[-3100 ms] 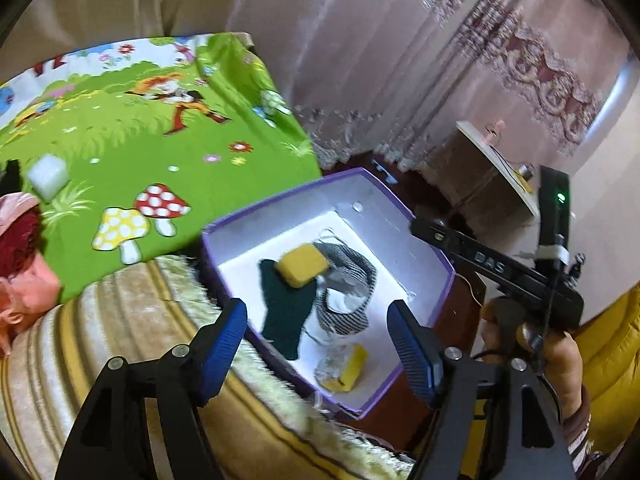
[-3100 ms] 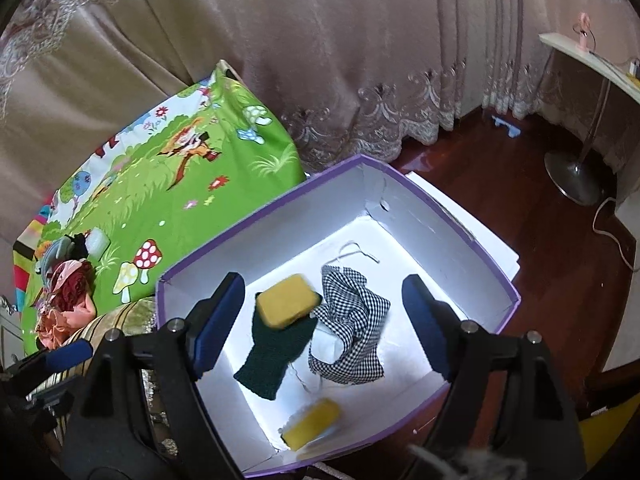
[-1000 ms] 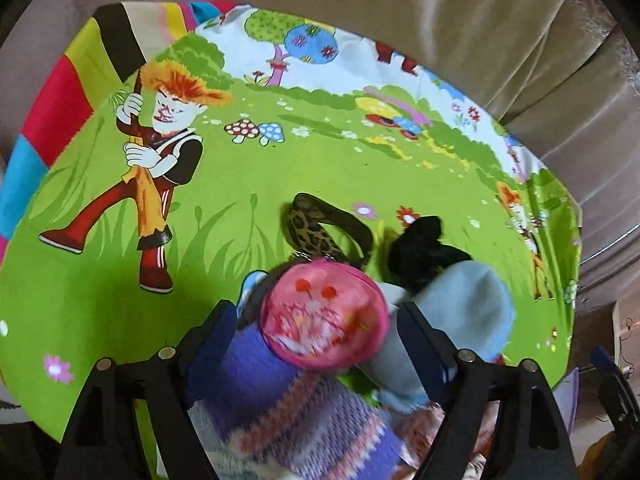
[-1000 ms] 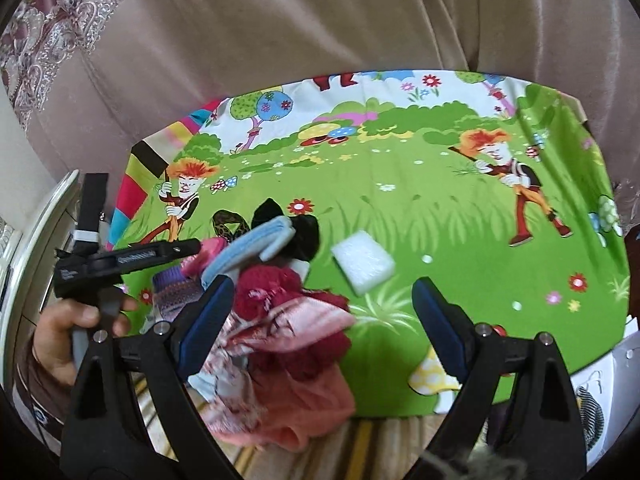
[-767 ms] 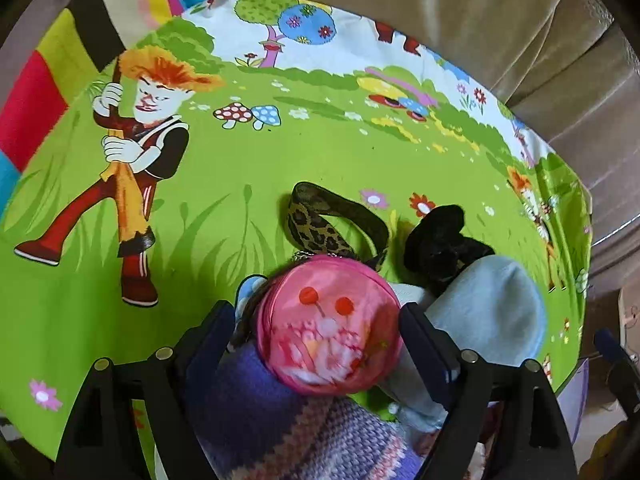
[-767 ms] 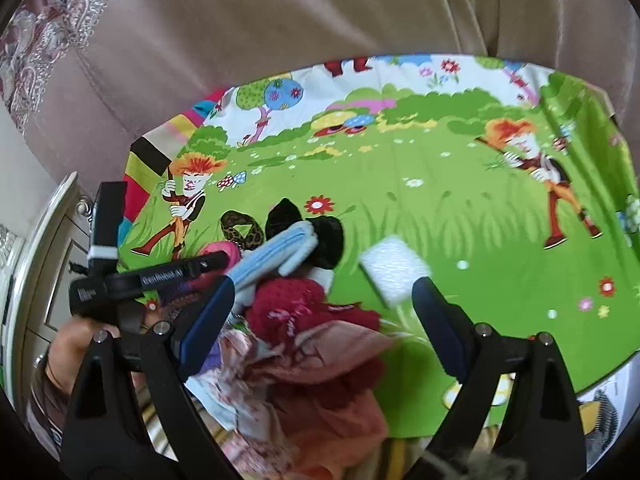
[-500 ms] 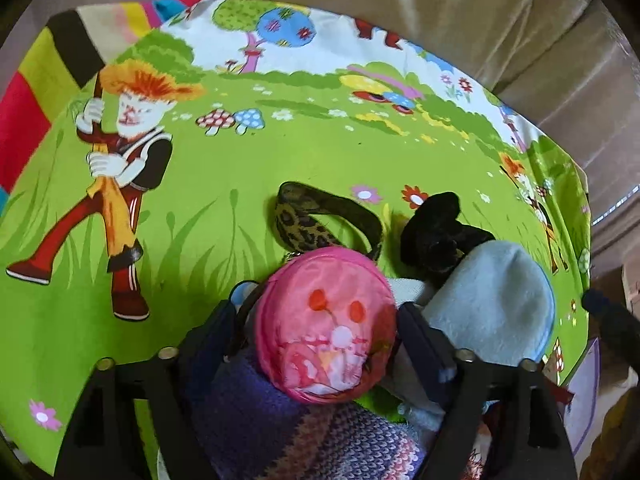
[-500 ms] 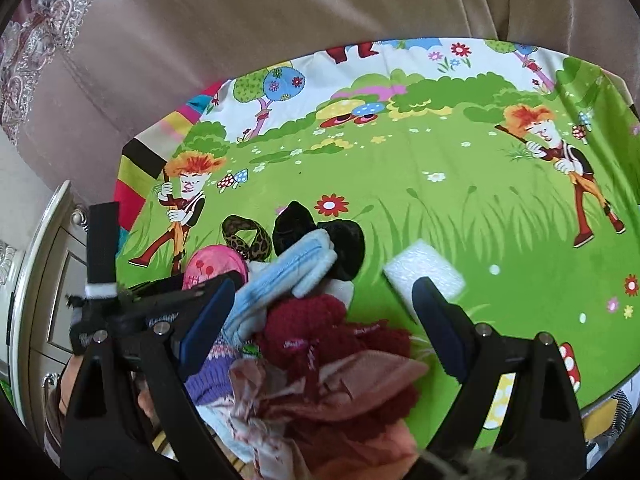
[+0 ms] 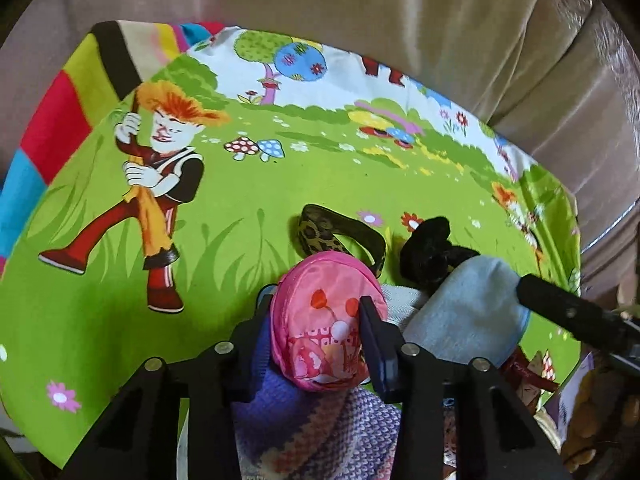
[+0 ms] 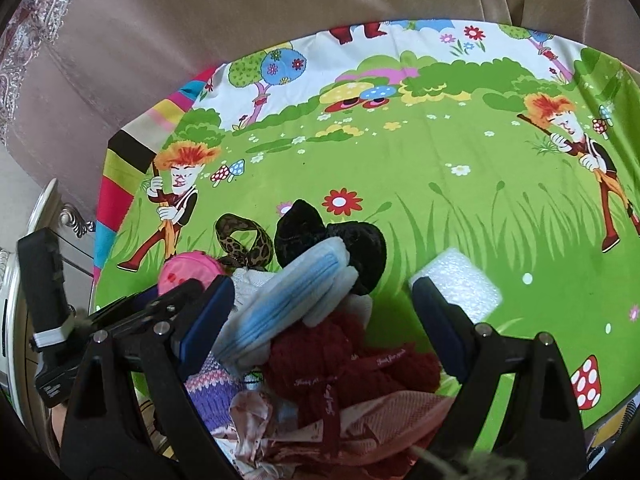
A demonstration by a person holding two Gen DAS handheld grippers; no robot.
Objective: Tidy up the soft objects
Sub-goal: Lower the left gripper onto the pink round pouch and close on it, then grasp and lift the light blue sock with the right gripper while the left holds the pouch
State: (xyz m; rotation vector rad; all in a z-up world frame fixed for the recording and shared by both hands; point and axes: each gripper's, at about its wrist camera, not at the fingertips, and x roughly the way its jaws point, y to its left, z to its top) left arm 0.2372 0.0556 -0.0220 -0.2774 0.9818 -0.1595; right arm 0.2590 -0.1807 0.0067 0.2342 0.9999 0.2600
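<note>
A round pink pouch (image 9: 328, 320) tops a pile of soft things on a green cartoon blanket (image 9: 240, 200). My left gripper (image 9: 316, 304) has its jaws closing on the pouch, and both pads press into its sides. The pouch (image 10: 188, 268) also shows in the right wrist view. My right gripper (image 10: 322, 292) hangs open over the pile, above a light blue cloth (image 10: 288, 296) and a dark red knit (image 10: 348, 368). A white foam block (image 10: 460, 284) lies just past its right finger.
A leopard-print band (image 9: 332, 232) and a black scrunchie (image 9: 428, 248) lie behind the pouch. A purple knit (image 9: 312, 432) is under it, and a pink cloth (image 10: 360, 432) lies at the pile's near side. A beige sofa back (image 9: 360, 12) rises behind the blanket.
The left jaws have drawn in from wide apart until they squeeze the pink pouch. The right gripper has come lower and closer to the pile, still open.
</note>
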